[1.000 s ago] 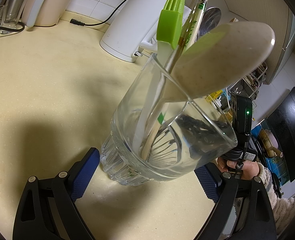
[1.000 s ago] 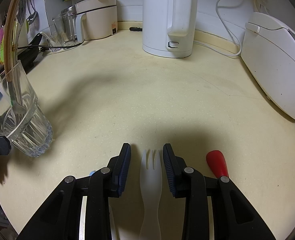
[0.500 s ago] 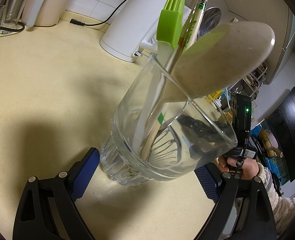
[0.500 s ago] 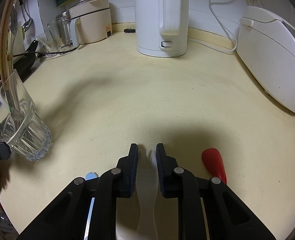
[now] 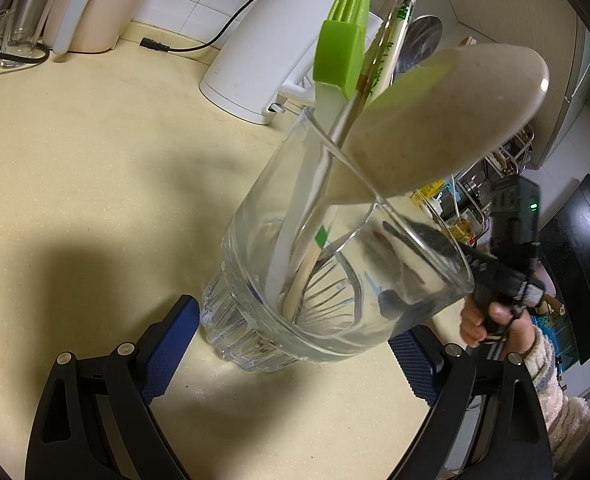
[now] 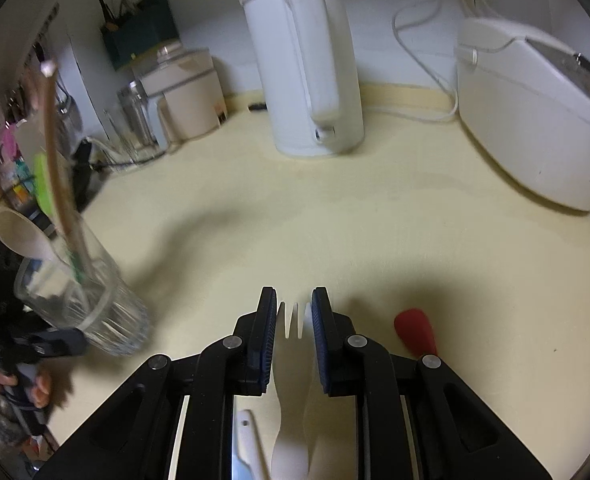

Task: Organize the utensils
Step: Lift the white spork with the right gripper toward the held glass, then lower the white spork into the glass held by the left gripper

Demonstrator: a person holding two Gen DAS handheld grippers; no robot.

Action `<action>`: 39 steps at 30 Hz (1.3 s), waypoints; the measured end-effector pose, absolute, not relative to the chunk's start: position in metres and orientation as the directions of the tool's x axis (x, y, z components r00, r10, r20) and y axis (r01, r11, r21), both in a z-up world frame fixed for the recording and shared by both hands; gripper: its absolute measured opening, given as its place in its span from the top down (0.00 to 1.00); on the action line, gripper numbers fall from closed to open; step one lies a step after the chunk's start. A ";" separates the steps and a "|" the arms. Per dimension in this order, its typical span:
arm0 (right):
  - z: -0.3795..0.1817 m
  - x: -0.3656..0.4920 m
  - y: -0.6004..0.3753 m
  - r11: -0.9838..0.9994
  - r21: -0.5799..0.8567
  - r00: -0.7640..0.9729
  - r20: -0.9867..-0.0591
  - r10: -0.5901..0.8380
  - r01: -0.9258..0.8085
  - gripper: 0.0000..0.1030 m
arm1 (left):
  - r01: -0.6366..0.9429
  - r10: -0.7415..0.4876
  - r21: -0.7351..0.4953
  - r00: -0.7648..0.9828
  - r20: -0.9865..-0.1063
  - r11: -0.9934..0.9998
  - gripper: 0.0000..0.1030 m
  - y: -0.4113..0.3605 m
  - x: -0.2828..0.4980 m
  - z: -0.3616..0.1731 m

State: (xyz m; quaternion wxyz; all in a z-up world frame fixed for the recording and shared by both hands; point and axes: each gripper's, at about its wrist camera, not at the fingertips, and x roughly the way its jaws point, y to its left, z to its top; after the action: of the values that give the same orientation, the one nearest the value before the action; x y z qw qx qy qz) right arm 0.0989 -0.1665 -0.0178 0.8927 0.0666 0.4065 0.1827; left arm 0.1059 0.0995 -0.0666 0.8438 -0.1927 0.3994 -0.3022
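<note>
White fork (image 6: pixel 293 360) handle cut off below right claw (image 6: pixel 293 316), view blurred.

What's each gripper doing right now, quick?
Left gripper: open, fingers either side of the glass.
Right gripper: closed on the white fork.

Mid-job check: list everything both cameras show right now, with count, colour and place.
glass: 1, clear, counter, between left claw's pads
brush: 1, green, in glass
chopsticks: pale, count unclear, in glass
spoon: 1, beige, in glass
fork: 1, white, in right claw
red utensil: 1, counter, beside right claw
kettle: 1, white, back
cooker: 1, white, right
left claw: black, blue pads
right claw: black, blue pads, gripping fork
</note>
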 end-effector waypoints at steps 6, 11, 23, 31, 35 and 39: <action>0.005 0.088 -0.172 0.923 0.275 0.646 -0.658 0.386 -0.271 0.83 | 0.356 -0.664 -0.566 0.498 -0.558 0.743 0.09 0.099 0.106 -0.067; 0.023 0.075 -0.178 0.932 0.254 0.697 -0.619 0.361 -0.257 0.83 | 0.356 -0.664 -0.566 0.498 -0.558 0.743 0.09 0.099 0.106 -0.067; 0.044 0.059 -0.184 0.955 0.194 0.772 -0.563 0.295 -0.223 0.83 | 0.356 -0.664 -0.566 0.498 -0.558 0.743 0.09 0.100 0.106 -0.067; 0.058 0.050 -0.184 0.962 0.167 0.800 -0.534 0.273 -0.217 0.83 | 0.356 -0.664 -0.566 0.498 -0.558 0.743 0.09 0.099 0.106 -0.067; 0.062 0.047 -0.183 0.971 0.129 0.818 -0.524 0.237 -0.199 0.83 | 0.356 -0.664 -0.566 0.498 -0.558 0.743 0.09 0.099 0.106 -0.067; 0.065 0.047 -0.180 0.976 0.109 0.823 -0.525 0.218 -0.189 0.83 | 0.356 -0.664 -0.566 0.498 -0.558 0.743 0.09 0.099 0.106 -0.067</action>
State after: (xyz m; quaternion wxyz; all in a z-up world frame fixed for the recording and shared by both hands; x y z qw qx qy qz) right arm 0.0470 -0.1803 0.0652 0.9544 0.0260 0.2777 0.1064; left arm 0.1061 0.0994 -0.0666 0.8438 -0.1925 0.3995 -0.3022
